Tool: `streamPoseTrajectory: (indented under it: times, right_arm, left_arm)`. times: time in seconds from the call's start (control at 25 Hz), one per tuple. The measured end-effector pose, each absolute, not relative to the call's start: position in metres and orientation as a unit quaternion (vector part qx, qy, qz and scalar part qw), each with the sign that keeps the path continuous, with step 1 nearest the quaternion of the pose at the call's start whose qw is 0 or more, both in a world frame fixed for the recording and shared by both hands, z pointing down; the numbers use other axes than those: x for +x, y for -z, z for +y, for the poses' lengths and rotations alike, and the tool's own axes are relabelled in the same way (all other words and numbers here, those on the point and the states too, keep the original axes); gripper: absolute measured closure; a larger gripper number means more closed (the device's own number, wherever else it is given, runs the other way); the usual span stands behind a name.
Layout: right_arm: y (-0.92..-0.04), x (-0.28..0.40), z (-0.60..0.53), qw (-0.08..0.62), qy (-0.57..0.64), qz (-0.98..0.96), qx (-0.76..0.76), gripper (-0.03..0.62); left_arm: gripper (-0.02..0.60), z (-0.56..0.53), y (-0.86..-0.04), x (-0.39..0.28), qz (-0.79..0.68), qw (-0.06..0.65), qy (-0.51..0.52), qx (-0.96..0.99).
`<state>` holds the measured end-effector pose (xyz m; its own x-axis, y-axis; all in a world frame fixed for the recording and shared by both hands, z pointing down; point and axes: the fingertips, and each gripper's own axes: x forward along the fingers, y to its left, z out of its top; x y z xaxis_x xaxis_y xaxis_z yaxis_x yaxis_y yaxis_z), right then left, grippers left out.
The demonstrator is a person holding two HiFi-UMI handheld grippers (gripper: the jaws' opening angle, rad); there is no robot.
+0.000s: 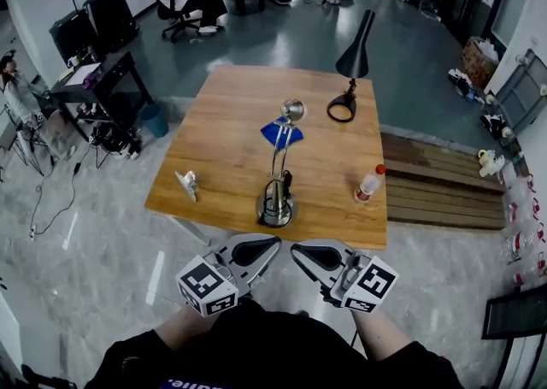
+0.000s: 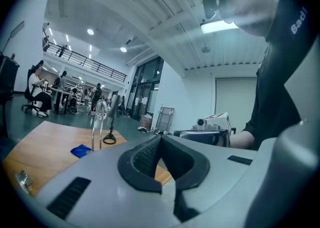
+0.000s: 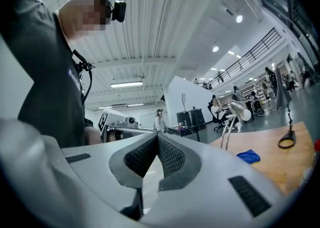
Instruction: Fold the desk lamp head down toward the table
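A chrome desk lamp with twin upright rods and a round metal base (image 1: pixel 280 165) stands at the centre of the frame in the head view, on the near half of a light wooden worktop (image 1: pixel 231 122), its small rounded head raised at the top of the rods. The left gripper view shows the lamp (image 2: pixel 97 122) at left on the worktop (image 2: pixel 45 142); in the right gripper view it (image 3: pixel 235 114) rises at right over the worktop (image 3: pixel 280 167).

Just behind the lamp lies a blue folded cloth (image 1: pixel 281 132), seen also from the left (image 2: pixel 80 150) and the right (image 3: pixel 248 156). A black desk lamp with a cone shade tilted upward (image 1: pixel 355 58) stands at the worktop's far right corner, well apart. A clear plastic bottle with a red cap (image 1: pixel 369 183) stands to the right of the chrome lamp, and a crumpled silvery scrap (image 1: pixel 188 182) lies to its left near the edge.

At the bottom of the head view, short of the worktop's near edge, the left claw (image 1: pixel 272 244) and the right claw (image 1: pixel 299 252) point toward each other, near but apart, held by a person in dark sleeves. Each gripper view shows its own jaws pressed together with nothing between them: the left (image 2: pixel 160 144) and the right (image 3: pixel 157 142).

Seated people at desks occupy the upper left of the head view.
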<state>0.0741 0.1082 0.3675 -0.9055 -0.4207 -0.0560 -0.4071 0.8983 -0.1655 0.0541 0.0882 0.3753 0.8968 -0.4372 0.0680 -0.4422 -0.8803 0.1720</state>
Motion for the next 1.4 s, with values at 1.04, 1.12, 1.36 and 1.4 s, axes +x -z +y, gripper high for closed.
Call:
streamPoseTrajectory:
  times: [1.04,1.12,1.36,1.4]
  right_arm:
    - [-0.378,0.046,-0.081,0.017,0.121,0.939,-0.321,0.588]
    - [-0.383,0.052,-0.089,0.018,0.132,0.938,-0.319,0.588]
    - [-0.390,0.064,-0.110,0.021,0.156,0.940,-0.304,0.588]
    - [-0.393,0.065,-0.112,0.020,0.160,0.940,-0.299,0.588]
  left_arm:
    - [0.574,-0.061,-0.417,0.028,-0.075,0.087,-0.043,0.992]
    - [0.572,-0.065,-0.421,0.033,-0.071,0.089,-0.038,0.993]
    - [0.572,-0.074,-0.437,0.042,-0.073,0.090,-0.051,0.992]
    - [0.572,-0.075,-0.441,0.043,-0.076,0.093,-0.054,0.991]
